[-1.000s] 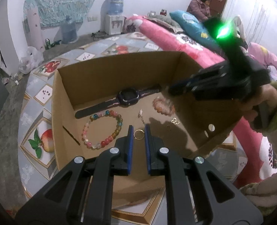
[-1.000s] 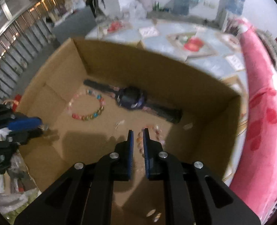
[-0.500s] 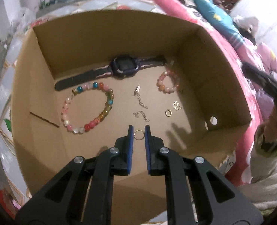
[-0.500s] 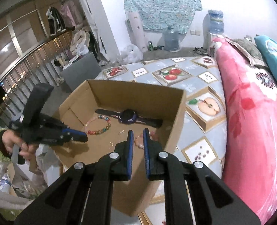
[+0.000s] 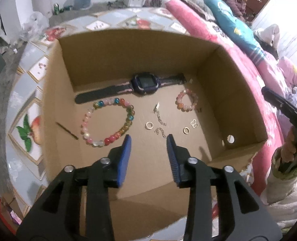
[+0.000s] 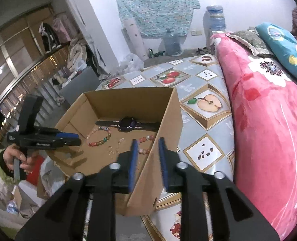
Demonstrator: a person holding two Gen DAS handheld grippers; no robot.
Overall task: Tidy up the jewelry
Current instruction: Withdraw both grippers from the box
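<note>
I am holding my left gripper [image 5: 148, 140] over the near floor of the cardboard box [image 5: 128, 56], its jaws spread wide and carrying nothing. My right gripper [image 6: 148, 143] is also standing wide and unloaded, outside the box at its near corner, with the corner edge of the wall showing between the blue pads.

All the jewelry is lying on the box floor. A small gold ring [image 5: 149, 125] is sitting just ahead of my left fingertips, slightly left of their midline. A thin chain [image 5: 160, 120] is running from beside it toward the far wall, long axis roughly along my pointing direction. A second ring [image 5: 186, 130] and a butterfly-shaped clasp [image 5: 194, 123] are lying ahead and to the right. The multicoloured bead bracelet [image 5: 108, 120] is resting to the left in an open loop, close to my left pad. The pink bead bracelet [image 5: 187, 102] is further ahead on the right. The dark watch [image 5: 145, 83] is stretched crosswise along the far wall.

Judgement: my left gripper is the nearer to every piece; the right would first have to clear the wall.

Materials: beads glossy and round; rings and chain fine, shiny metal, flat on matte corrugated board, likely awkward to pinch; the watch strap appears soft and rubbery.
</note>
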